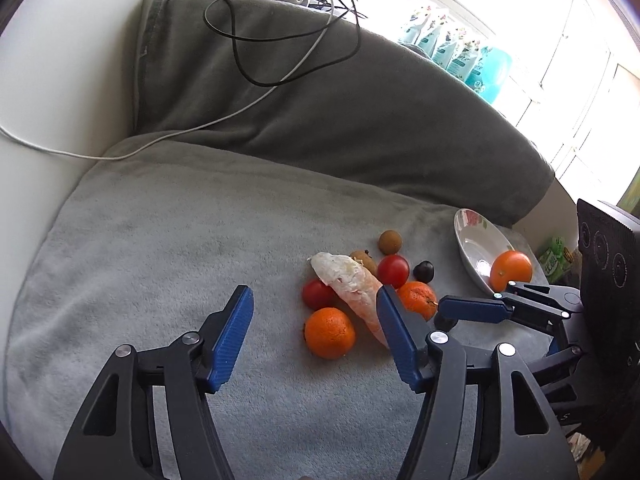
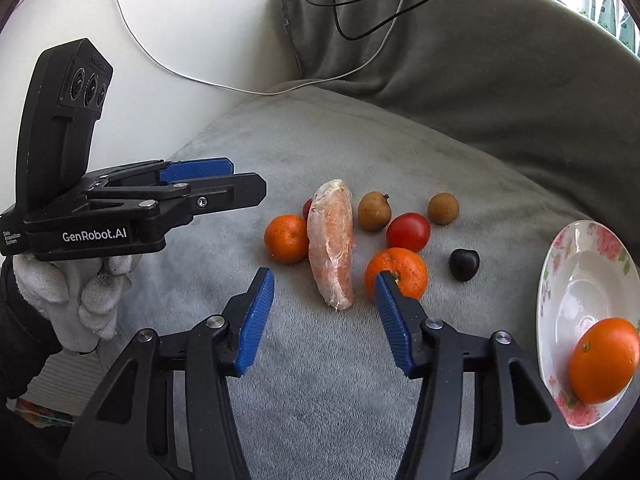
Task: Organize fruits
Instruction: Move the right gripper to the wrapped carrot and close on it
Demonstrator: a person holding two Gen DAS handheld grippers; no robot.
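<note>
On the grey blanket [image 2: 320, 380] my right gripper [image 2: 324, 312] and left gripper [image 1: 314, 332] gape empty near the wrapped carrot [image 2: 332, 240], one orange [image 2: 604, 360] on the plate [image 2: 560, 264].

"GenRobot.AI" on left gripper [image 2: 244, 184]

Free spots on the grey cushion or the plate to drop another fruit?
The floral plate is bare apart from one orange at its near rim. The grey cushion is bare left of the fruit cluster, and between the cluster and the back cushion. It is crowded around the wrapped carrot, where tangerines, tomatoes and brown fruits sit close.
</note>
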